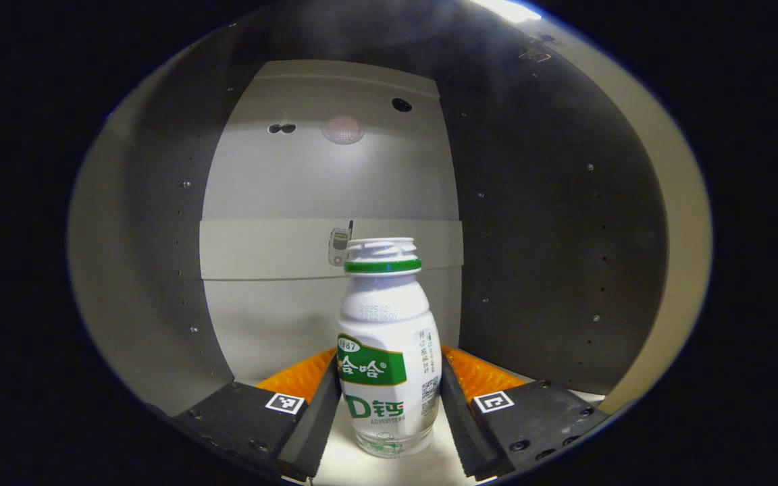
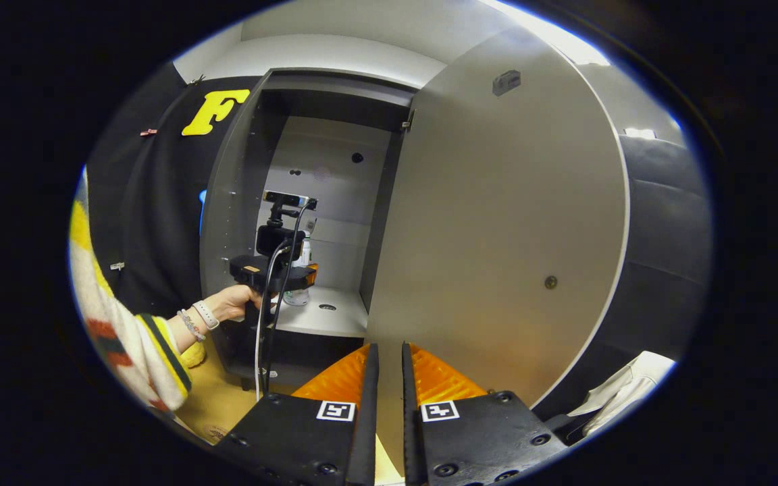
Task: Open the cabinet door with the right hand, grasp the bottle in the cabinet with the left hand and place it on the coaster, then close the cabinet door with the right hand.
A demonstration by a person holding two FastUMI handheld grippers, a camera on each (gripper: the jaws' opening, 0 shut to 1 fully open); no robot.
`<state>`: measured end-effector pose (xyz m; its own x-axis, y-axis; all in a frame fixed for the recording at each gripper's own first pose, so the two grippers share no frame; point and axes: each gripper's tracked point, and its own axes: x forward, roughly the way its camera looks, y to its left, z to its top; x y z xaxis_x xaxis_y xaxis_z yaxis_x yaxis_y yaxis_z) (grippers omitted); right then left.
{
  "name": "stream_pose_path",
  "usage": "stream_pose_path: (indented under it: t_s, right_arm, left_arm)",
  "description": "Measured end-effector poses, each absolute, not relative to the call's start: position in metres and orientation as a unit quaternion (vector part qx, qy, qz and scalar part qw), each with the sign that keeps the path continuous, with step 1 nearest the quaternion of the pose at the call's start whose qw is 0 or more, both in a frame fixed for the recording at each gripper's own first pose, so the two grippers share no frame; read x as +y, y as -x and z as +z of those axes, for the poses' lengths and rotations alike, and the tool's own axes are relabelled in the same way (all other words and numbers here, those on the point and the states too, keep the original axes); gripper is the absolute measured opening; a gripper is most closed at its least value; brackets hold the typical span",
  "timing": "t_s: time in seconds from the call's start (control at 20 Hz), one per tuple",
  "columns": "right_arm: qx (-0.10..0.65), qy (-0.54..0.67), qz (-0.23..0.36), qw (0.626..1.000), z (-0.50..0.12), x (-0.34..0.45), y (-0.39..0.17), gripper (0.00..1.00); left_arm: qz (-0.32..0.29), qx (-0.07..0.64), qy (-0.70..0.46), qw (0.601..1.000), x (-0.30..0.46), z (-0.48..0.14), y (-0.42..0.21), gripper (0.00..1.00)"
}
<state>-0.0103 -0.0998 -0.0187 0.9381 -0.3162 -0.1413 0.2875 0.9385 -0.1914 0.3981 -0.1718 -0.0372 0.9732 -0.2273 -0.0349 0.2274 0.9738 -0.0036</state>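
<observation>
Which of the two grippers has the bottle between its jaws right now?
The left gripper: its jaws stand on either side of the white bottle with the green label inside the cabinet. The right gripper holds nothing, jaws nearly together at the open door.

A recording booth: black cloth wall (image 2: 152, 202) beside a cabinet (image 2: 227, 202).

Glossy plastic bottle (image 1: 387, 351) on a smooth shelf (image 1: 355, 466); matt, smooth cabinet door (image 2: 497, 236); knitted cloth sleeve (image 2: 139, 344).
</observation>
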Motion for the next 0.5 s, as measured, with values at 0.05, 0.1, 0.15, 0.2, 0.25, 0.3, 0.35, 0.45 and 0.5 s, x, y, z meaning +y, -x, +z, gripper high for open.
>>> stream_pose_path:
  t_s: [0.05, 0.1, 0.15, 0.2, 0.25, 0.3, 0.35, 0.45, 0.5]
  right_arm:
    - [0.085, 0.081, -0.153, 0.981, -0.022, -0.099, 0.012, 0.21]
    - [0.085, 0.081, -0.154, 0.981, -0.023, -0.098, 0.014, 0.20]
    - [0.083, 0.082, -0.154, 0.981, -0.023, -0.097, 0.018, 0.21]
    - [0.082, 0.081, -0.153, 0.981, -0.023, -0.096, 0.022, 0.21]
    - [0.081, 0.079, -0.151, 0.982, -0.022, -0.092, 0.026, 0.21]
    - [0.080, 0.076, -0.149, 0.983, -0.020, -0.088, 0.031, 0.21]
    - [0.077, 0.073, -0.148, 0.983, -0.019, -0.085, 0.034, 0.21]
    - [0.077, 0.067, -0.144, 0.984, -0.021, -0.080, 0.044, 0.20]
    - [0.077, 0.063, -0.142, 0.985, -0.022, -0.078, 0.049, 0.21]
  left_arm:
    - [-0.115, 0.011, -0.006, 0.993, -0.171, -0.032, -0.391, 0.76]
    - [-0.116, 0.005, -0.011, 0.993, -0.170, -0.026, -0.385, 0.76]
    - [-0.119, 0.001, -0.013, 0.993, -0.170, -0.022, -0.378, 0.76]
    - [-0.121, 0.001, -0.012, 0.993, -0.168, -0.019, -0.371, 0.76]
    - [-0.124, 0.001, -0.010, 0.992, -0.167, -0.016, -0.364, 0.76]
    - [-0.124, 0.000, -0.010, 0.992, -0.165, -0.014, -0.356, 0.76]
    - [-0.127, -0.002, -0.011, 0.992, -0.163, -0.011, -0.347, 0.76]
    - [-0.132, -0.005, -0.015, 0.991, -0.162, -0.008, -0.327, 0.76]
    - [-0.135, -0.005, -0.018, 0.991, -0.162, -0.008, -0.316, 0.76]
